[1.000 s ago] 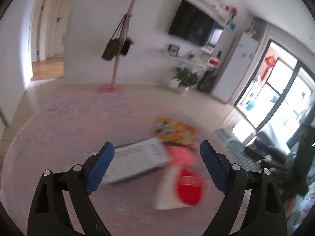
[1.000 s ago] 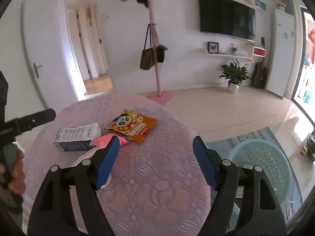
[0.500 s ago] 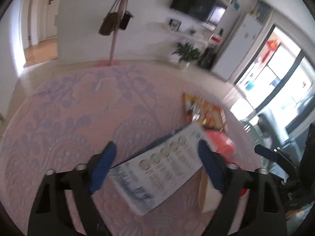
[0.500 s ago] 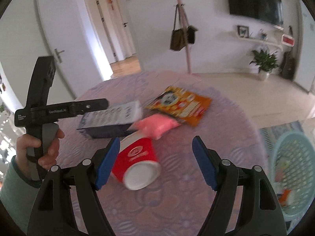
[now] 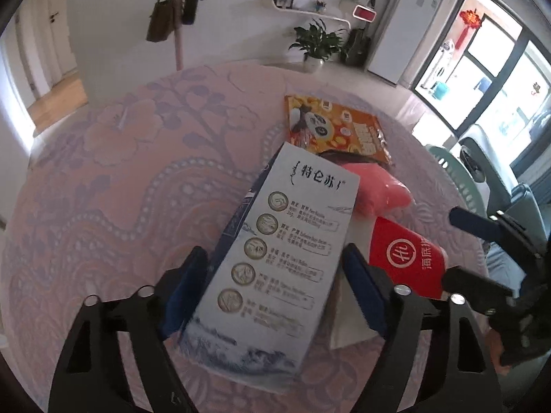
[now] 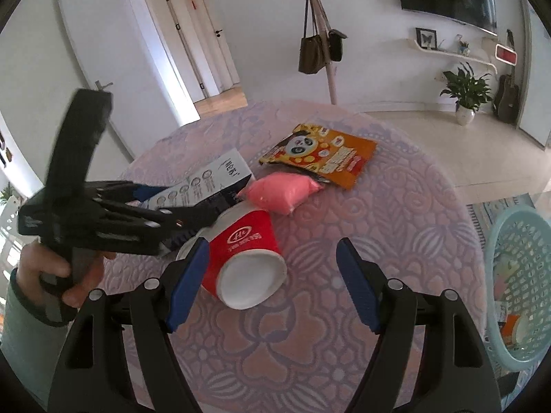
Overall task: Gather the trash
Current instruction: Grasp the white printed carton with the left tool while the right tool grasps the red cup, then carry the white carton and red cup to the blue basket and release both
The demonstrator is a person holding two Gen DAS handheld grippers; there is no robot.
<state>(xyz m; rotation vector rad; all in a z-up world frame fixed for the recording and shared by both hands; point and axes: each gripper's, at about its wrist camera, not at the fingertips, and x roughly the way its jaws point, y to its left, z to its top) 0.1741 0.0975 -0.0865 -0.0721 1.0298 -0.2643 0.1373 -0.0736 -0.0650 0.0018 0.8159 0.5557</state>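
A white and blue carton [image 5: 275, 251] lies on the round pink table [image 5: 120, 179]. My left gripper [image 5: 275, 289] is open with its blue pads on either side of the carton's near end, not clamped. A red paper cup [image 6: 248, 251] lies on its side beside the carton, mouth toward me. My right gripper [image 6: 272, 282] is open and empty, its fingers around the cup's mouth. A pink pouch [image 6: 282, 191] and an orange snack bag [image 6: 320, 153] lie behind. The left gripper also shows in the right wrist view [image 6: 165, 206].
A light green plastic basket [image 6: 516, 282] with some trash inside stands on the floor right of the table. A coat stand with bags [image 6: 320, 44] and a potted plant [image 6: 465, 89] are beyond the table.
Both grippers have dropped toward the table. The left has closed in over the carton, which now lies between its fingers. The right has come down around the red cup.
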